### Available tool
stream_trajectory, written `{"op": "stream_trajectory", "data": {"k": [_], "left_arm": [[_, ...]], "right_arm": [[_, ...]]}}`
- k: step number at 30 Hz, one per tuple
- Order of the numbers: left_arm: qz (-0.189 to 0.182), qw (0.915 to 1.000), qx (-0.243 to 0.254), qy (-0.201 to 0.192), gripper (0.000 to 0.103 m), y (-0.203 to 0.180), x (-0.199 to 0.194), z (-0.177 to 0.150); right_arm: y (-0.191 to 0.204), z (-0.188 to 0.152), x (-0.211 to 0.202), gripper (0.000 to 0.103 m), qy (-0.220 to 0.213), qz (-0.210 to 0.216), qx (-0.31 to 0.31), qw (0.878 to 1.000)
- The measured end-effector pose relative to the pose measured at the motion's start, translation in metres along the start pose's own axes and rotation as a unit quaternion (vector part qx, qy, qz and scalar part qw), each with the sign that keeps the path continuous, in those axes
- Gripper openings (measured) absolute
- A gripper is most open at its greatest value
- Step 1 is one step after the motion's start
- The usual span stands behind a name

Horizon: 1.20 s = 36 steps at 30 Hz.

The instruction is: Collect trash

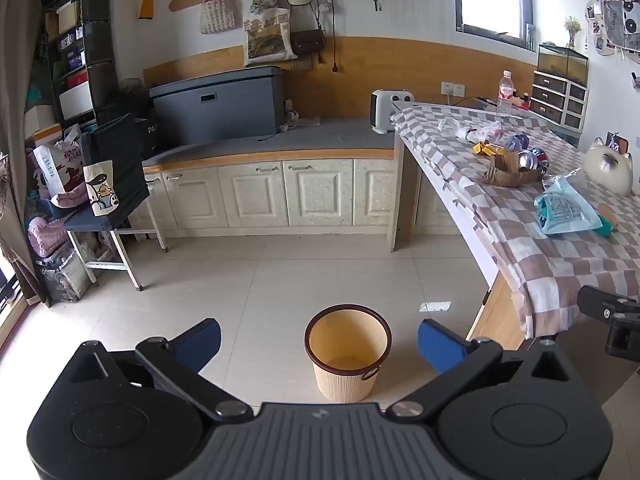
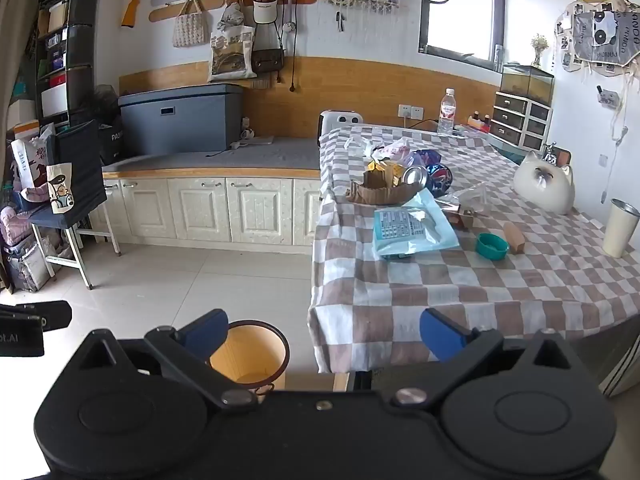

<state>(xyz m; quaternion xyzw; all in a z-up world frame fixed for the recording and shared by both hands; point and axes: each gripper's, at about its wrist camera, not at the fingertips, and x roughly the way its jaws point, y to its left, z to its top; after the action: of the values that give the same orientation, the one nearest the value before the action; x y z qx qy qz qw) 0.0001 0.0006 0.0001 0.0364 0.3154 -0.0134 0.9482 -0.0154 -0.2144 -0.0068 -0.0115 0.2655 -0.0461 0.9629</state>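
One round beige plastic wastebasket with a dark brown rim stands on the tiled floor beside the table draped in a brown-and-white checked cloth. On it lie one light-blue plastic packet, one teal lid, one crumpled brown paper wrapper and one clear water bottle. The left gripper and right gripper both gape wide, holding nothing.

My right gripper's left finger covers part of the round beige plastic bin's dark rim. Print on the pale blue plastic packet is too small for me to read.
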Motion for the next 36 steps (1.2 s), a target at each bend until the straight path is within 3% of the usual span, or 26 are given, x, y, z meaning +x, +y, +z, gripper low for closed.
{"op": "stream_trajectory", "data": {"k": [36], "left_arm": [[0.000, 1.0000, -0.001, 0.004, 0.103, -0.0057, -0.0020, -0.0028]], "right_arm": [[-0.0023, 0.0012, -0.0011, 0.103, -0.001, -0.001, 0.002, 1.000]]}}
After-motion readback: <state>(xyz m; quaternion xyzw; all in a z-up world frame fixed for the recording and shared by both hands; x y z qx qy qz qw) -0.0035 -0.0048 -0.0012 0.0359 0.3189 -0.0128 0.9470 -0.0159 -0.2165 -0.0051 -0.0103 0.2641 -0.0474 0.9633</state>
